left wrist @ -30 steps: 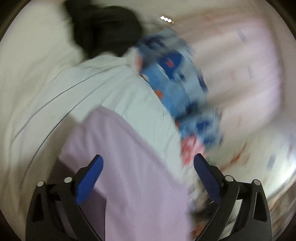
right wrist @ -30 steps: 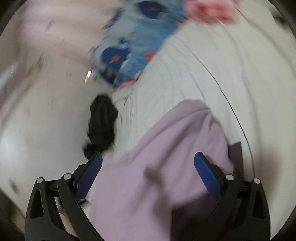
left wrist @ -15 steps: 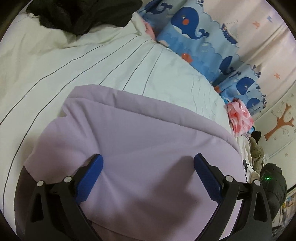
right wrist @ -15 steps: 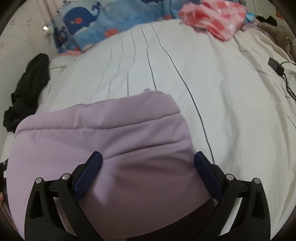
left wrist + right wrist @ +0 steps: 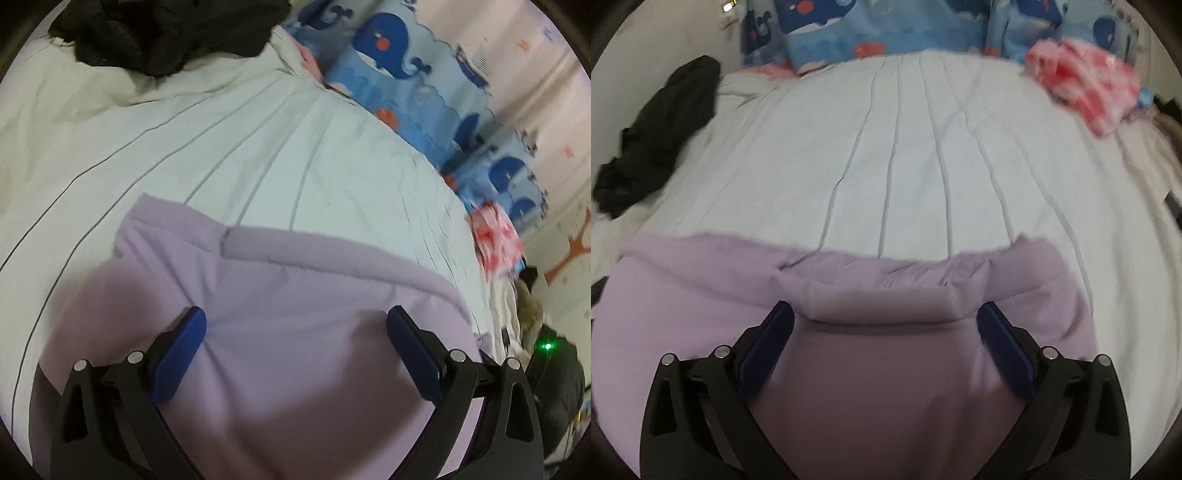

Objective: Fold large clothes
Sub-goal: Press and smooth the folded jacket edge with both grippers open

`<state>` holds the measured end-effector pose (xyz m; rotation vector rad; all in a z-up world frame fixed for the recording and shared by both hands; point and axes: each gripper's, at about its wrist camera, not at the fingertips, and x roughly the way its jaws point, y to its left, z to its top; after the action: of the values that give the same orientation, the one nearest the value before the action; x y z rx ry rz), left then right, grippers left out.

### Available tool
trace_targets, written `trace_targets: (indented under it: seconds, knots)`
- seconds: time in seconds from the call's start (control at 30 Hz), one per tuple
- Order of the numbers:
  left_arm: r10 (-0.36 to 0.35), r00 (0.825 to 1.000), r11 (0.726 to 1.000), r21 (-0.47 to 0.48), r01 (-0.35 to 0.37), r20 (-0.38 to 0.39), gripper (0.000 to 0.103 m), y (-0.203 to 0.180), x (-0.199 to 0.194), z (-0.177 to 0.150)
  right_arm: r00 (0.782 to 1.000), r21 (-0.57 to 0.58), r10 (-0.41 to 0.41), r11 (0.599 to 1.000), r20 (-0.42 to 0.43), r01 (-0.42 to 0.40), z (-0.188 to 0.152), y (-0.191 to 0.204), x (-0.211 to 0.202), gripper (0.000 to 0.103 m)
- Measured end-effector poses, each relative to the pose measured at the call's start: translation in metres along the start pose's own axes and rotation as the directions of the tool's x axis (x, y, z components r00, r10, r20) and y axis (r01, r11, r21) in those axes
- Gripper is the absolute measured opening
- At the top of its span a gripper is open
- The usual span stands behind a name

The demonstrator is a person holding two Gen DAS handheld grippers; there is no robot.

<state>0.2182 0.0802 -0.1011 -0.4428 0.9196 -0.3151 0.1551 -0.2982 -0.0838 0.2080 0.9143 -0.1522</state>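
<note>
Lilac fabric fills the near half of both wrist views: the lilac garment (image 5: 303, 332) lies on the bed (image 5: 258, 155), spread across its striped white sheet (image 5: 923, 155), with a doubled, slightly rumpled band along its far edge. The left gripper (image 5: 295, 332) and the right gripper (image 5: 886, 325) both hover over it with their blue pads spread wide, holding nothing. My guess is that a fold has just been laid and the next one needs setting up. To do it well, each gripper should pinch a corner of the near edge through all layers, lift evenly, and carry it over so edges meet squarely; the puckers near the far band want smoothing first. A black garment (image 5: 657, 129) and a pink-and-red bundle (image 5: 1086, 85) sit well apart.
</note>
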Motion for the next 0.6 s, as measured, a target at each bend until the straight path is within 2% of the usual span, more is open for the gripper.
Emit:
trace_targets:
  seconds: [0.17,0.3,0.33,0.4,0.5,0.6]
  knots:
    - [0.016,1.0,1.0,-0.012,-0.016,-0.024,0.094,0.009,0.015,-0.002,0.997,0.033,0.033,0.999,-0.066,-0.031,0.012,-0.008,0.026,0.096]
    - [0.034,0.999,0.998,0.045,-0.032,-0.042,0.094,0.004,0.008,-0.011,0.987,0.028,0.056,0.998,-0.149,-0.053,0.011,-0.015,0.011,0.096]
    - [0.031,0.999,0.998,0.05,-0.029,-0.043,0.094,0.005,0.005,-0.01,0.99,0.009,0.039,0.999,-0.134,-0.038,0.011,-0.019,0.001,0.096]
    - [0.007,0.999,0.999,0.043,-0.006,-0.033,0.094,0.008,0.0,-0.012,0.996,-0.036,-0.043,0.999,-0.08,0.04,0.002,-0.029,-0.013,0.096]
    - [0.004,1.0,0.999,0.047,-0.003,-0.013,0.094,0.006,0.0,-0.014,0.998,0.066,0.01,0.998,-0.07,-0.005,-0.01,-0.054,-0.007,0.096]
    - [0.019,1.0,0.998,0.061,-0.019,0.003,0.094,0.004,0.002,-0.017,0.998,0.034,-0.025,0.999,-0.063,0.027,-0.009,-0.047,0.003,0.097]
